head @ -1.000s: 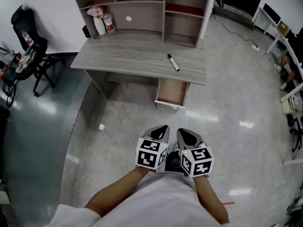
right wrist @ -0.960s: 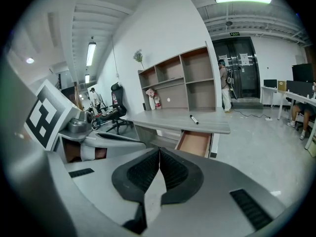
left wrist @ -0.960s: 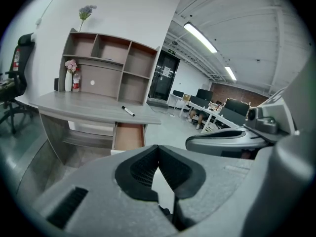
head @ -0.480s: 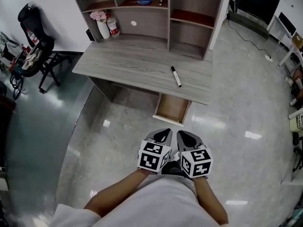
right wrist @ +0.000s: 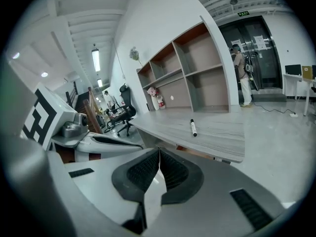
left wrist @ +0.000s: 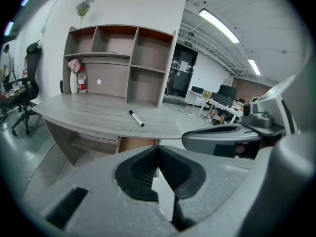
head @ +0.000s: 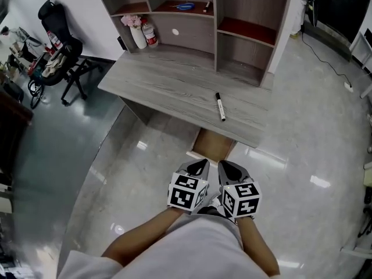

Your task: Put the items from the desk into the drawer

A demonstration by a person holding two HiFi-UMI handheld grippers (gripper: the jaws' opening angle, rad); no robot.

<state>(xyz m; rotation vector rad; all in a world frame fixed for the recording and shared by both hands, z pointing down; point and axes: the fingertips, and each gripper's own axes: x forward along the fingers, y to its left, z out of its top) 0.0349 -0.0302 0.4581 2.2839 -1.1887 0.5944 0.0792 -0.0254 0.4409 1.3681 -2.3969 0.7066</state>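
An office chair [head: 61, 63] stands on the dark floor at the far left, apart from the desk; a white vase of pink flowers [head: 137, 35] and a red bottle [head: 150, 35] stand side by side at the back left of the desk [head: 168, 86], against the shelf unit [head: 192, 25]; a blue object [head: 186, 6] lies on an upper shelf. The left gripper [head: 199, 164] is held low and close to the person's body, short of the desk's front edge; its jaws are pressed together with nothing between them. Just beyond it the drawer [head: 212, 146] stands pulled out under the desk's right end, its brown inside partly covered by the desktop edge. The marker [head: 220, 106], black-capped with a white barrel, lies flat on the desktop near the front right, above the drawer and clear of both tools. The right gripper [head: 226, 166] sits just beside the left one; its jaws are likewise closed on nothing.
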